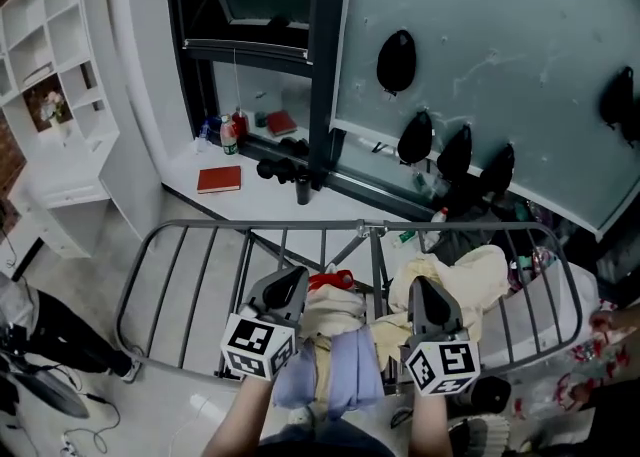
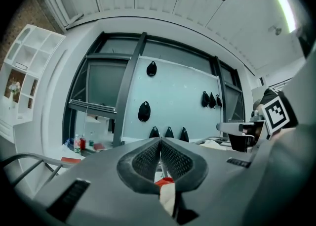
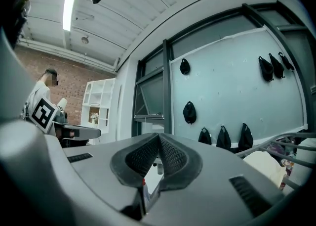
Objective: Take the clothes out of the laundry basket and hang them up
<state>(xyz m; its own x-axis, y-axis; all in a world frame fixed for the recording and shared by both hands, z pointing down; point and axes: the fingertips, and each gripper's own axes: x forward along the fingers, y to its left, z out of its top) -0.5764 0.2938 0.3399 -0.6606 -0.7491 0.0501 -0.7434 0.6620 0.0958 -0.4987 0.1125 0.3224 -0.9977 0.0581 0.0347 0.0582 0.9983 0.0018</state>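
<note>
In the head view both grippers are held level above a grey drying rack (image 1: 190, 280). A bunched garment (image 1: 335, 330), cream with a red patch on top and a lavender part hanging below, stretches between them. My left gripper (image 1: 297, 277) is shut at the garment's left end. In the left gripper view red and cream cloth (image 2: 166, 185) is pinched low between the closed pads (image 2: 148, 158). My right gripper (image 1: 420, 288) is shut at the right end. The right gripper view shows a thin sliver of red and white cloth (image 3: 146, 190) in the jaws.
A cream cloth (image 1: 470, 267) lies draped over the rack's right half. Behind the rack runs a window ledge with a red book (image 1: 219, 179) and bottles (image 1: 228, 133). Black pouches (image 1: 396, 60) hang on the pane. A white shelf unit (image 1: 50, 75) stands at left.
</note>
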